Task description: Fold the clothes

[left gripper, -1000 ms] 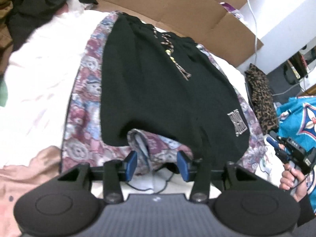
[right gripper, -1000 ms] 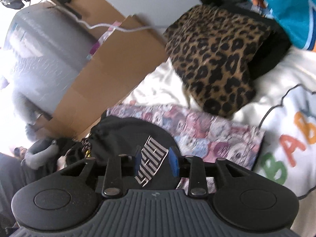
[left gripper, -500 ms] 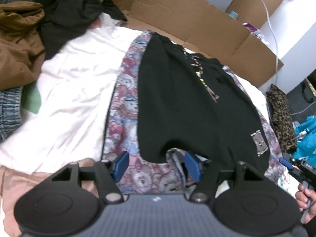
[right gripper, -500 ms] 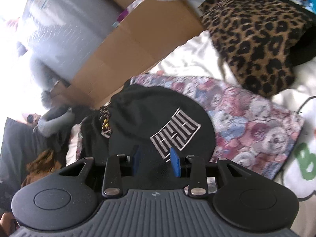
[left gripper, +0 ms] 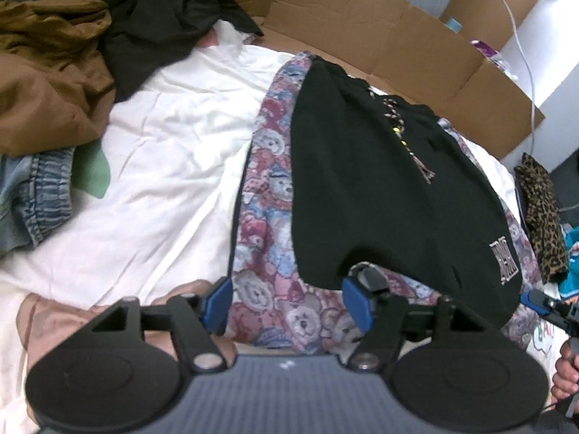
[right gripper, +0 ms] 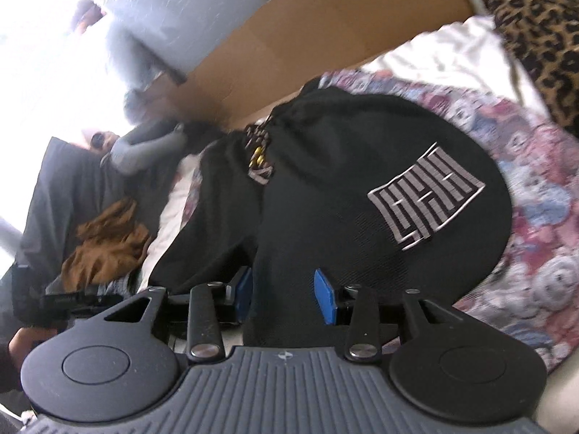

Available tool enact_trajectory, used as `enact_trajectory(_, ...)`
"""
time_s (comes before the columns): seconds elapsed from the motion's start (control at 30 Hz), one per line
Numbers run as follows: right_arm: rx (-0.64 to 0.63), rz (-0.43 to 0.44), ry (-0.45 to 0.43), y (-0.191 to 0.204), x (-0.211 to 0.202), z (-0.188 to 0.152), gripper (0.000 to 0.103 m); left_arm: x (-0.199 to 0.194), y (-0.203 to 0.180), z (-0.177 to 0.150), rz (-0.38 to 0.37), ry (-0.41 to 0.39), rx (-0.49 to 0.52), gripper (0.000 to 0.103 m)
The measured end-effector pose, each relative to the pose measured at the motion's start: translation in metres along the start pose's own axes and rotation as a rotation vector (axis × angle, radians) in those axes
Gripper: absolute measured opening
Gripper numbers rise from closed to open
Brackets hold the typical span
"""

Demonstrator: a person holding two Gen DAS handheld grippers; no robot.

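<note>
Left gripper [left gripper: 286,303] spread wide, empty, low over the near edge of a teddy-bear print cloth [left gripper: 264,195], blue pads straddling its hem. Right gripper [right gripper: 283,296] partly open around the hem of the black shorts [left gripper: 380,195], fabric lying between the pads; whether actually pinched cannot be told. Shorts spread flat on the print cloth just ahead of the left gripper, waistband and drawstring [left gripper: 409,144] at the far end, leg openings toward both grippers, long axis running straight away. Logo patch [right gripper: 427,195] on the leg just ahead-right of the right gripper. Print cloth showing as a border on either side of the shorts. Open white bedsheet [left gripper: 173,152] to the left of the left gripper; brown garment [left gripper: 47,83] and denim [left gripper: 36,199] piled farther left. Cardboard [left gripper: 380,32] walling the far edge beyond the waistband. Leopard-print fabric [right gripper: 542,36] far right of the right gripper.
</note>
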State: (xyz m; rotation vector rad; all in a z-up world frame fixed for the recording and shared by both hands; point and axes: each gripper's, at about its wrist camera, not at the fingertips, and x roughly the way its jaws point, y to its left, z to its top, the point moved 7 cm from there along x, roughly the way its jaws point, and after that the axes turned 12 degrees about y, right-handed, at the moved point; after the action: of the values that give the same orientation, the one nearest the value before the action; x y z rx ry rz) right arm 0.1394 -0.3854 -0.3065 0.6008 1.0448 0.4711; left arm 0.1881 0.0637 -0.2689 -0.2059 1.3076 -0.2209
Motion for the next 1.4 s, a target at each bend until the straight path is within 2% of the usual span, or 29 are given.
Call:
enact_trajectory(0.37, -0.126, 0.061, 0.108, 0.043, 0.032, -0.009, 0.043, 0.023, 0.026, -0.014, 0.038, 0.06, -0.005, 0.07)
enact_trajectory(0.47, -0.148, 0.053, 0.131, 0.049, 0.036, -0.013, 0.043, 0.029, 0.027, -0.016, 0.023, 0.05, 0.013, 0.064)
enact_trajectory(0.67, -0.154, 0.031, 0.138, 0.054, 0.03, -0.011, 0.043, 0.042, 0.022, -0.006, -0.056, 0.04, 0.047, 0.062)
enact_trajectory(0.8, -0.155, 0.029, 0.126, 0.06, 0.028, -0.006, 0.047, 0.046, 0.02, -0.012, -0.123, 0.069, 0.056, 0.043)
enact_trajectory(0.83, -0.155, 0.03, 0.126, 0.06, 0.028, -0.005, 0.047, 0.045, 0.02, -0.014, -0.139, 0.075, 0.058, 0.042)
enact_trajectory(0.97, -0.156, 0.029, 0.14, 0.061, 0.033, -0.008, 0.047, 0.043, 0.018, -0.024, -0.201, 0.106, 0.072, 0.042)
enact_trajectory(1.17, -0.155, 0.041, 0.161, 0.064, 0.039, -0.012, 0.047, 0.051, 0.018, -0.029, -0.177, 0.135, 0.121, 0.047)
enact_trajectory(1.2, -0.157, 0.041, 0.162, 0.064, 0.04, -0.012, 0.047, 0.053, 0.017, -0.03, -0.168, 0.147, 0.135, 0.043)
enact_trajectory(1.23, -0.158, 0.04, 0.164, 0.064, 0.04, -0.012, 0.047, 0.056, 0.015, -0.031, -0.159, 0.161, 0.15, 0.028)
enact_trajectory(1.3, -0.162, 0.036, 0.166, 0.065, 0.039, -0.012, 0.047, 0.056, 0.012, -0.029, -0.174, 0.192, 0.162, 0.01)
enact_trajectory(1.4, -0.172, 0.03, 0.166, 0.066, 0.037, -0.01, 0.047, 0.045, 0.002, -0.02, -0.252, 0.22, 0.199, 0.008)
